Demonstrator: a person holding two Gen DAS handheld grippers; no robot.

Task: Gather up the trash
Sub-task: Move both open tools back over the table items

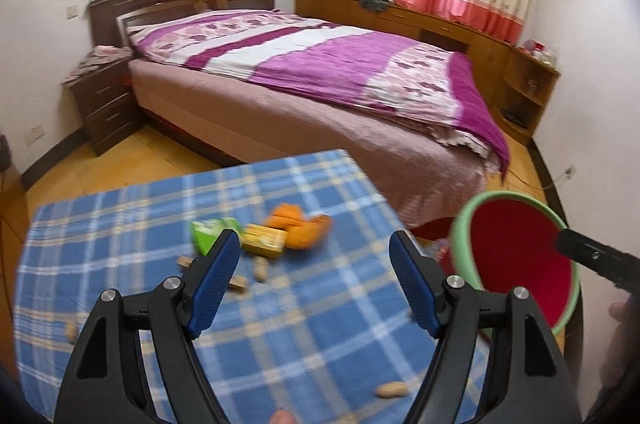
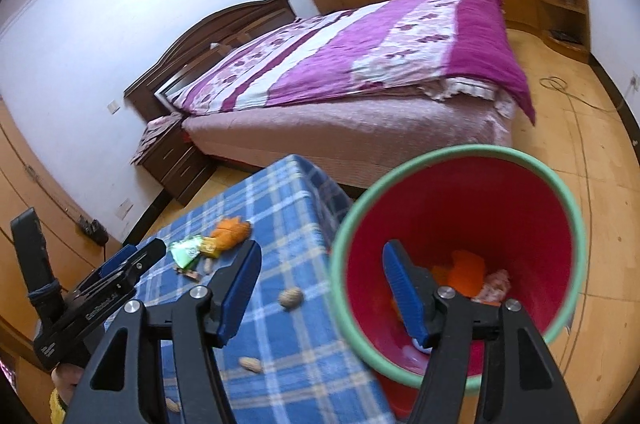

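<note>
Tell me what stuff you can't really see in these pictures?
- Bottom of the red bin, right wrist view: the right gripper hides part of the trash inside.
- Green packet, left wrist view: blurred, a finger of the left gripper covers part, printing unreadable.
- Peanut, left wrist view: cut off by the bottom edge.
- Red bin's outside, left wrist view: cut off by the right gripper's black body.

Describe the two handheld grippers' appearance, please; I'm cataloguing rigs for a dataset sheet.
Both the left gripper and right gripper have black plastic scissor-style frames with silver pivot bolts and ribbed blue finger pads. Seen from the right wrist view, the left one bears small white lettering on its black body, too small to read.
</note>
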